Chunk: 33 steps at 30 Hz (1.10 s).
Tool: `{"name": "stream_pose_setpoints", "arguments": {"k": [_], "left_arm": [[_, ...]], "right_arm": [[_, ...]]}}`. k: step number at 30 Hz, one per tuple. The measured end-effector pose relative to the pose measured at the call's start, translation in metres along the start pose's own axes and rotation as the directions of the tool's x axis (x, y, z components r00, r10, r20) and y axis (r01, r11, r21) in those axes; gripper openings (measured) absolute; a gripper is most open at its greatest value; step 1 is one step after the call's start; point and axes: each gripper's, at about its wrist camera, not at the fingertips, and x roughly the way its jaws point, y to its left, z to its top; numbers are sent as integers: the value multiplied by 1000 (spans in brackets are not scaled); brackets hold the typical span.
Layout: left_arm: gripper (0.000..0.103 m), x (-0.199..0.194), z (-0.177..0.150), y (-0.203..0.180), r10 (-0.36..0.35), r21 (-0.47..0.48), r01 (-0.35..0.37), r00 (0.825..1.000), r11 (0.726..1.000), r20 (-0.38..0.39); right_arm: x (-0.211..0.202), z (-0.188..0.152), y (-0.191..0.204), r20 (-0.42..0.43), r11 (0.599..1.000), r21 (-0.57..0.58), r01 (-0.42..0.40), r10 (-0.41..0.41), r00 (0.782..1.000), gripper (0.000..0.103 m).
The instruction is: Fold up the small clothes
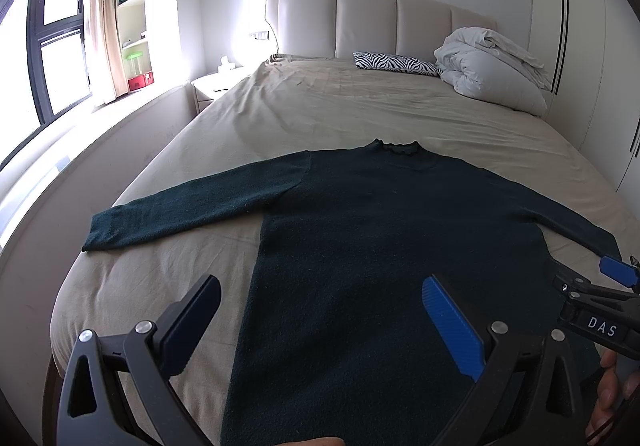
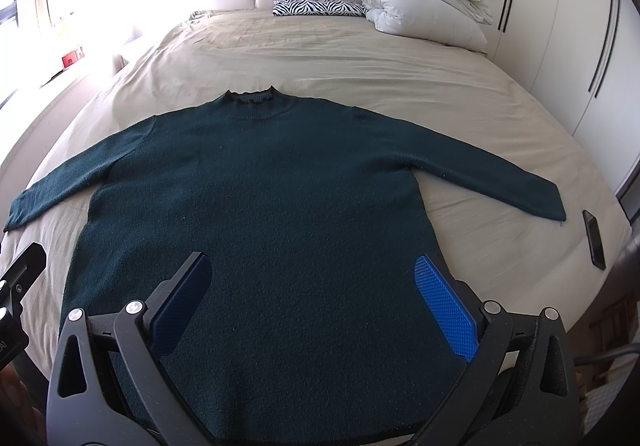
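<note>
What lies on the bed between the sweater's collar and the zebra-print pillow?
Only bare, wrinkled beige sheet lies between the dark green sweater's collar and the zebra-print pillow. Both wrist views show this stretch.

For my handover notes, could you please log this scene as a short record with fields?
garment: dark green sweater, flat, unfolded, sleeves spread
surface: bed, beige sheet
left gripper: open, above sweater, holding nothing
right gripper: open, above sweater, holding nothing
other items: phone beyond the right cuff; zebra pillow; white duvet at the headboard
</note>
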Motion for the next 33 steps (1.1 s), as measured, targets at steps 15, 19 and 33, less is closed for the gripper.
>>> {"name": "stream_pose_setpoints", "arguments": {"k": [15,19,33], "left_arm": [[103,12,-14,-5,-63,24,63,998,998,23],[103,32,-14,-5,-128,3,128,992,992,-17],[103,95,8,-31,-144,-15,144,987,990,-72]], "right_arm": [[22,2,-70,1,985,162,-56,57,998,103],[47,-4,-168,21,921,385,-63,59,998,103],[156,-79,-508,104,382,916,-120,63,993,62]]}}
